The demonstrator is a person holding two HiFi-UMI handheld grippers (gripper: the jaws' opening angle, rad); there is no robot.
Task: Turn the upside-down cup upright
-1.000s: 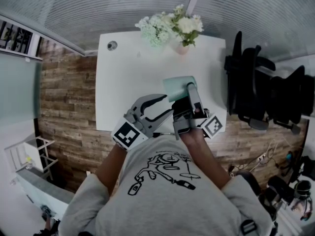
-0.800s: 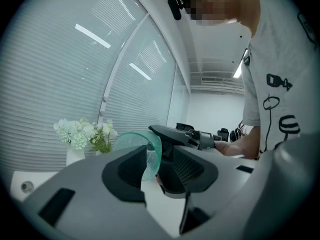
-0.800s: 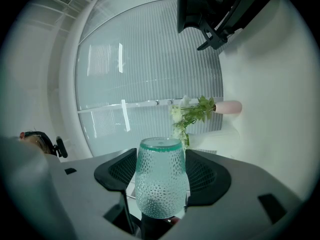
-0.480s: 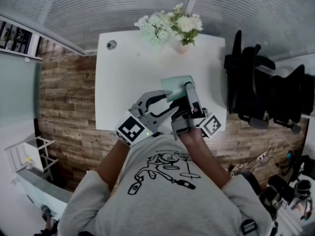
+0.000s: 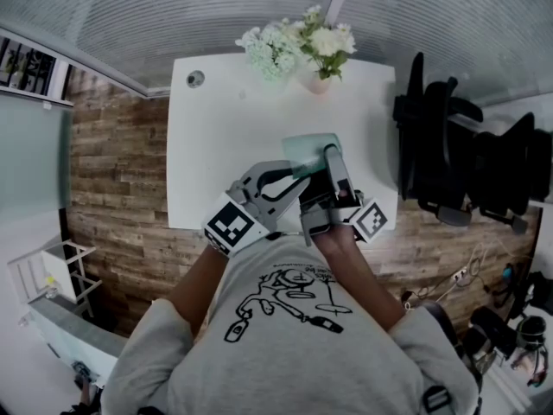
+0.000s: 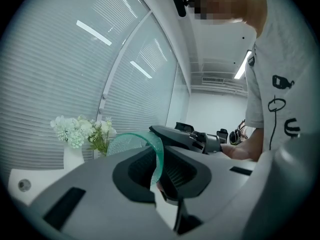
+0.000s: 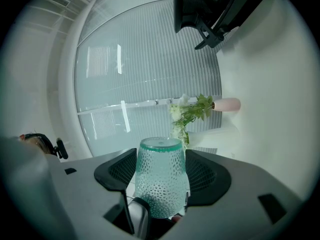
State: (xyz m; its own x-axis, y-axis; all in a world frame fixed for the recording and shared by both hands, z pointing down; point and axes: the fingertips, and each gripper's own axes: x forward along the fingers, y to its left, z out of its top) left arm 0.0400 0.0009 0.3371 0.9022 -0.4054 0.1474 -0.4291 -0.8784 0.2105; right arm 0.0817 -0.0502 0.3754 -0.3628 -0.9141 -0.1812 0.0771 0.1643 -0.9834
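Above the near right part of the white table (image 5: 216, 137), the pale green dimpled cup (image 5: 311, 150) is held clear of the surface between the two grippers. It is clamped across its body by the right gripper (image 5: 327, 158), whose ribbed pads are pressed on either side of it in the right gripper view. The cup's closed base is pointed away along those jaws, and its open mouth is turned back toward the gripper's root. The left gripper (image 5: 296, 175) is set against the mouth end from the left. Its jaws have just been closing, and in the left gripper view the cup's green rim and thin wall are pinched between them. A vase (image 5: 320, 83) of white flowers (image 5: 298, 43) is seen at the table's far edge, well apart from the cup
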